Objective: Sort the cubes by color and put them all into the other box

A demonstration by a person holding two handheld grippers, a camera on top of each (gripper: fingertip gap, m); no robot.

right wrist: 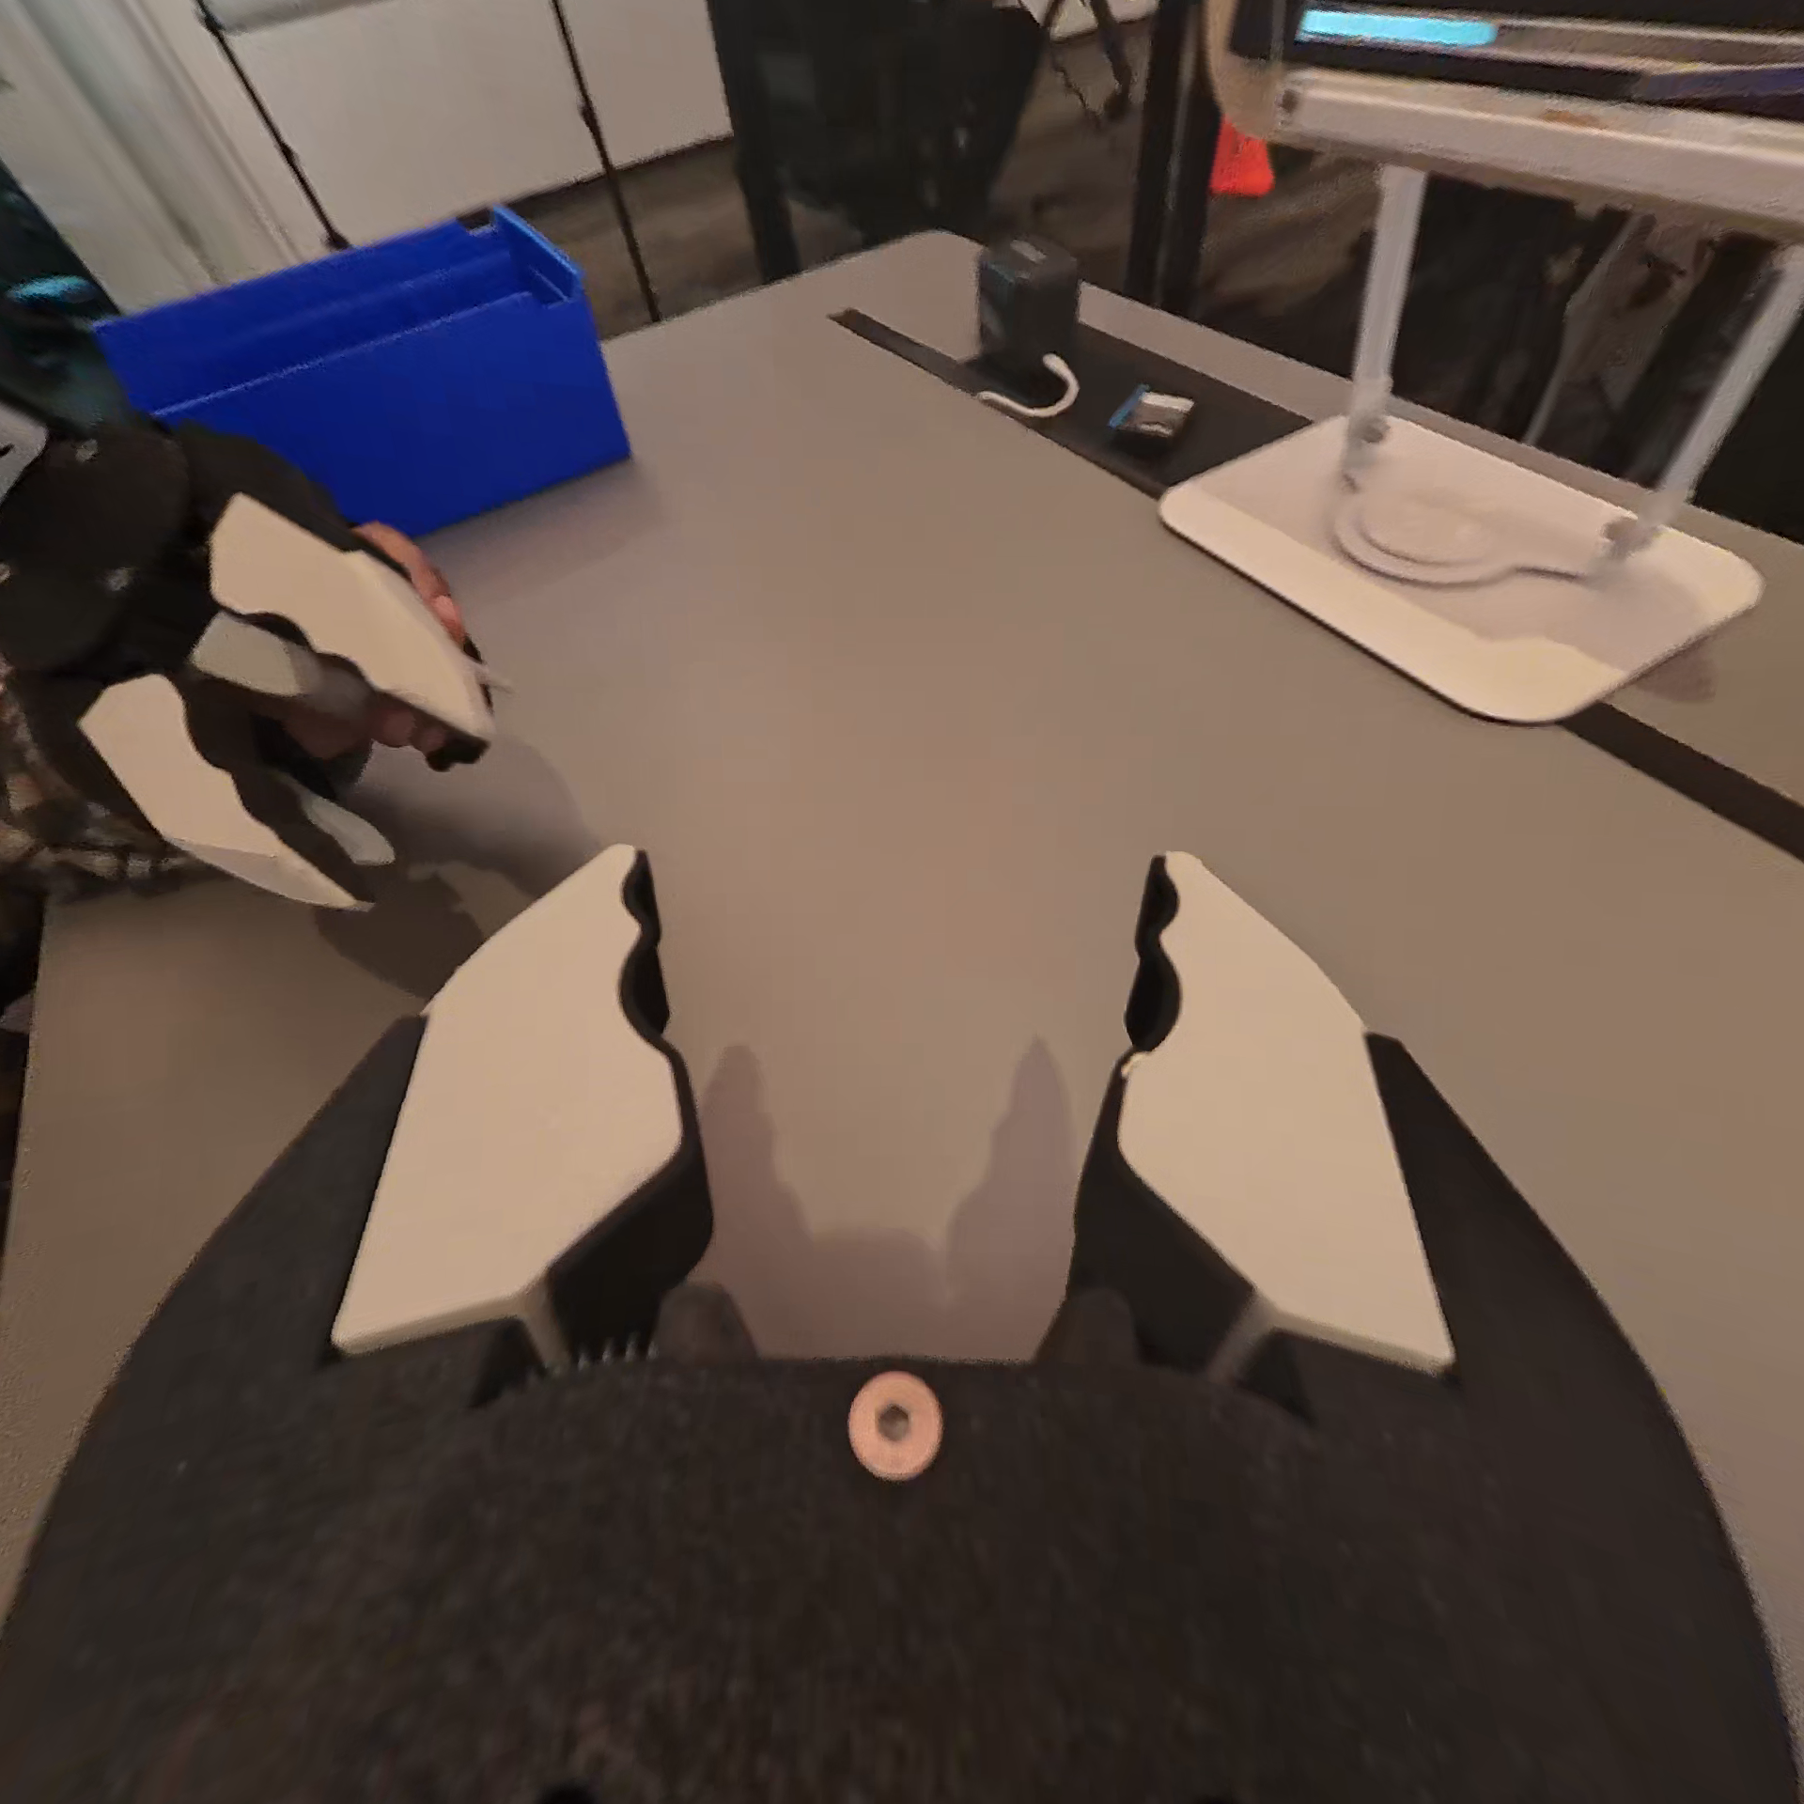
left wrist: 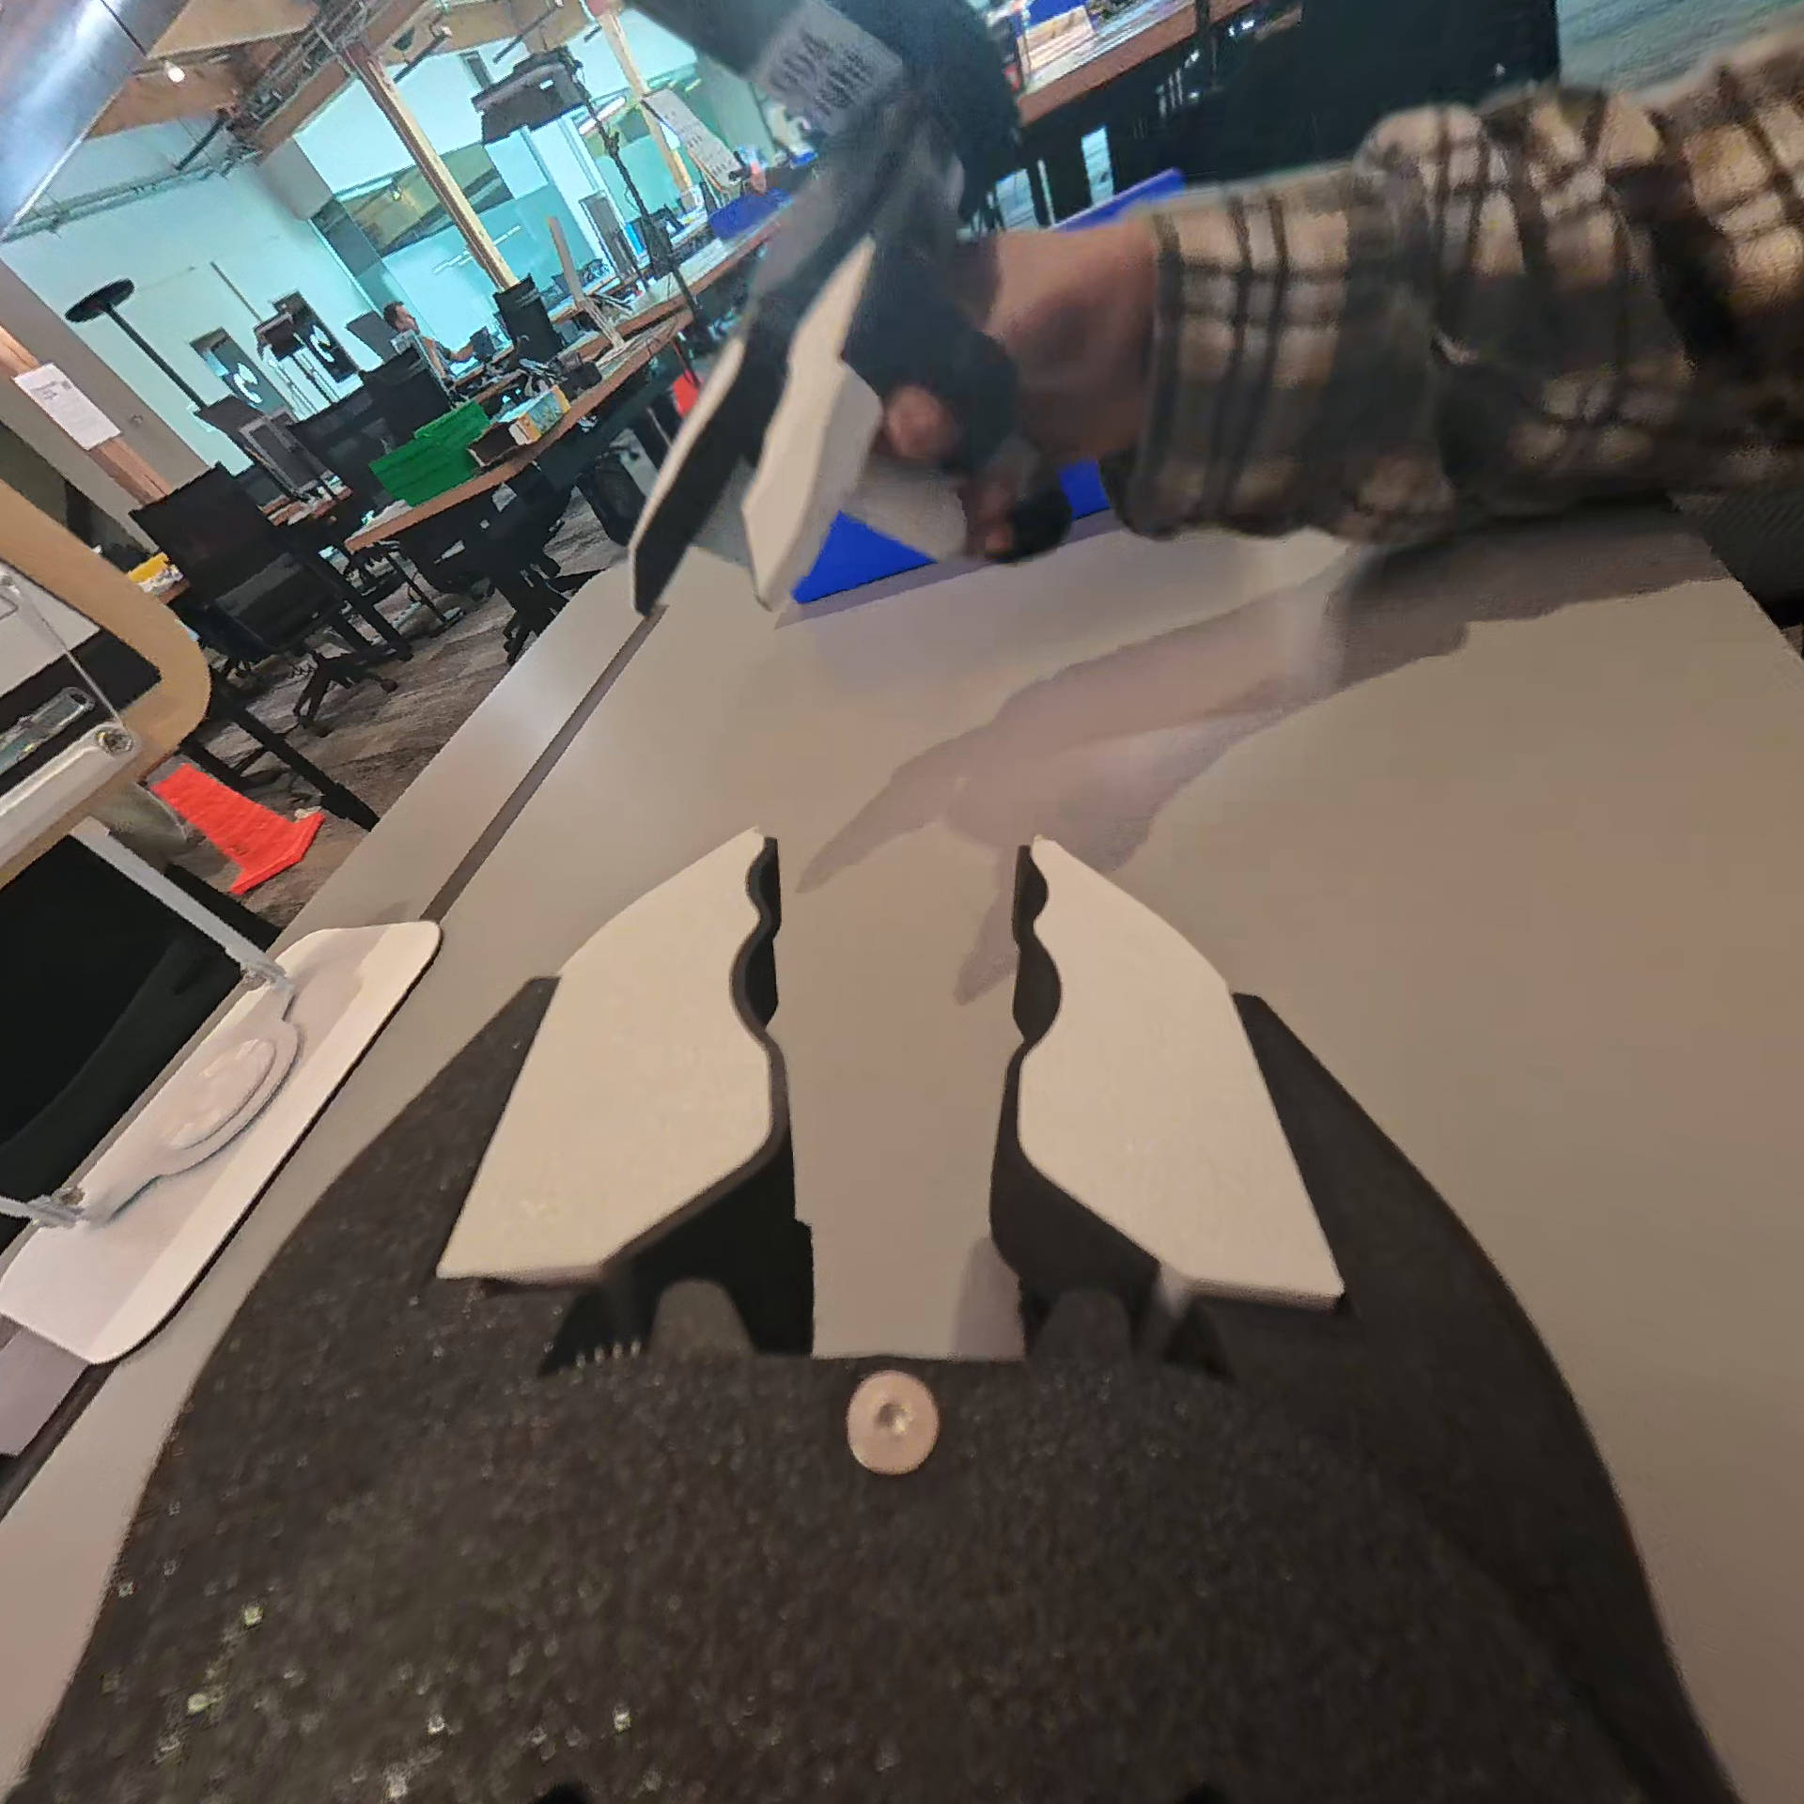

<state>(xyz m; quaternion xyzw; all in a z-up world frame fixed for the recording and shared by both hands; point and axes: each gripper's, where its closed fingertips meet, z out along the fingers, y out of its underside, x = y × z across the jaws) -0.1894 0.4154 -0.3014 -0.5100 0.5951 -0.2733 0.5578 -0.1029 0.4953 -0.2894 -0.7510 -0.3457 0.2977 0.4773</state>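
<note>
My left claw [left wrist: 898, 859] hangs low over the bare grey bench [left wrist: 1367, 976], fingers parted by a narrow gap, holding nothing. My right claw [right wrist: 893, 864] is spread wide, also empty, angled down at the same bench. Beyond it, to the left, a blue box [right wrist: 390, 381] stands near the bench's far edge; I cannot see inside it, and no cubes show in either view. To the right, a white stand base [right wrist: 1464, 576] rests on the bench beside a small black device [right wrist: 1025, 303].
</note>
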